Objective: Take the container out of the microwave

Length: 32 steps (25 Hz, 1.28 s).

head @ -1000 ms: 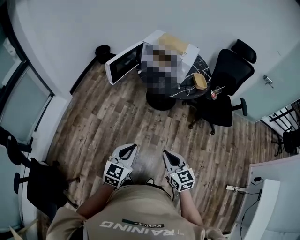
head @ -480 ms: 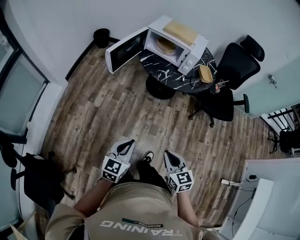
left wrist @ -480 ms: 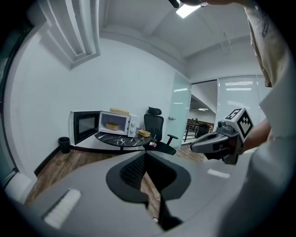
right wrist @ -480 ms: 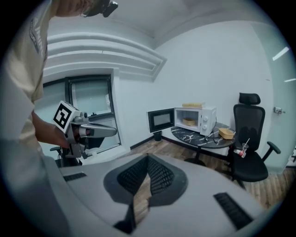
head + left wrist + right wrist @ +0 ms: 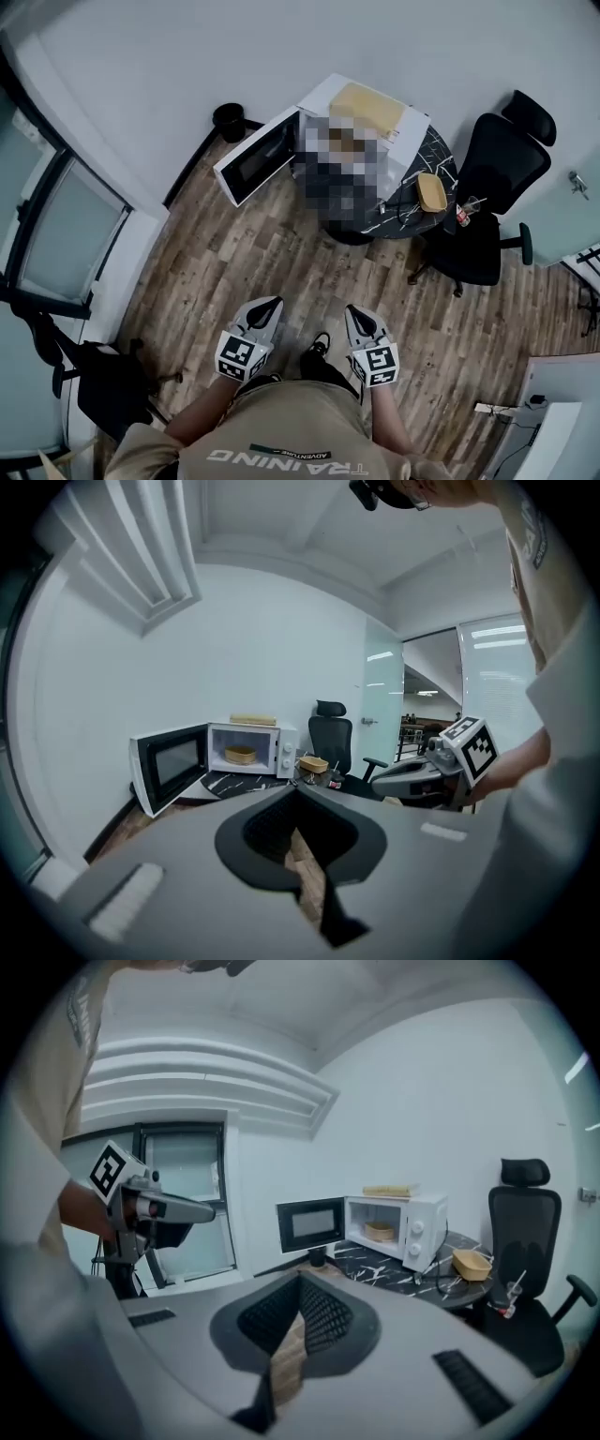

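Shirt print: on the person's tan shirt (image 5: 281, 422), nearest the head camera and upside down to it, large letters read "TRAINING", with a small dark patch reading "ADVENTURE" above them.
Left gripper: the left gripper (image 5: 265, 306) is held close in front of the body over the wooden floor (image 5: 234, 253); its own view shows the jaws brought together at the tips with nothing between them.
Right gripper: the right gripper (image 5: 357, 312), just right of the left one, also has its jaws together and empty.
Markers: each gripper's cube carries black-and-white square codes and no readable words.
Table: a round dark marbled table (image 5: 427, 150) stands well beyond the grippers, by the far wall.
Microwave: the white microwave (image 5: 278, 752) sits on it, its door (image 5: 262, 157) swung open to the left; no brand can be read.
Container: the tan round container (image 5: 240, 755) sits inside the microwave cavity, untouched.
Other items: a second tan container (image 5: 431, 191) lies on the table right of the microwave, a flat tan board (image 5: 370, 105) on its top, and a black chair (image 5: 506, 169) farther right.
Progress: the door is already open, but the approach, the grasp and the lift out all remain; I judge the task barely begun.
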### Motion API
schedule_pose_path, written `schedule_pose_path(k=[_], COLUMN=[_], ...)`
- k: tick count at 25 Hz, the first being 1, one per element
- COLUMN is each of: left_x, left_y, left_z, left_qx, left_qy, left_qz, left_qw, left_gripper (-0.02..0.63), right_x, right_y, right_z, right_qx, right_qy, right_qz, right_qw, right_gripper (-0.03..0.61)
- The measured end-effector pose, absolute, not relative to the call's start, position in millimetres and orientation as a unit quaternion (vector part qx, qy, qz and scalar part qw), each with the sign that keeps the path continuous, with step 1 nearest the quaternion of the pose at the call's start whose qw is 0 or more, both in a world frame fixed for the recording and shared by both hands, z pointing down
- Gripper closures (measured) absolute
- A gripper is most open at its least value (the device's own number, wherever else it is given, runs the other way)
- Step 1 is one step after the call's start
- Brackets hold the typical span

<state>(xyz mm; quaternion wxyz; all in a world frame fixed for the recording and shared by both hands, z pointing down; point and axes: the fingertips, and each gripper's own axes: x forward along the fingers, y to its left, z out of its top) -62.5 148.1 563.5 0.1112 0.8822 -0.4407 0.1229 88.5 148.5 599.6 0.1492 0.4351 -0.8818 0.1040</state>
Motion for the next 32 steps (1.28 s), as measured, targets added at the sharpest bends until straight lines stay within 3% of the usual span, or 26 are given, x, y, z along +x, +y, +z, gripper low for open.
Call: schedule_pose_path(k=[7,14,32], left_x=[-12,7,-57], left_y=[69,31,-133], left_z=[547,562,553], left_qx=[0.877,0.873,0.903], left_qy=[-0.453,-0.449,-0.41], left_qz=[0.11,0.136,0.099], left_qw=[0.116,0.131,0.087], left_gripper=[0.612,0.612,0.612], right_x=[121,127,54], right_y=[86,41,-104], right_z=[610,618,595], right_qx=[0.377,0.366,0.413], right_qy=[-0.903,-0.91,-0.886], right_qz=[0.093,0.122,0.108], right_qw=[0.184,0.15,0.181], right_gripper=[0.571,0.571,0.571])
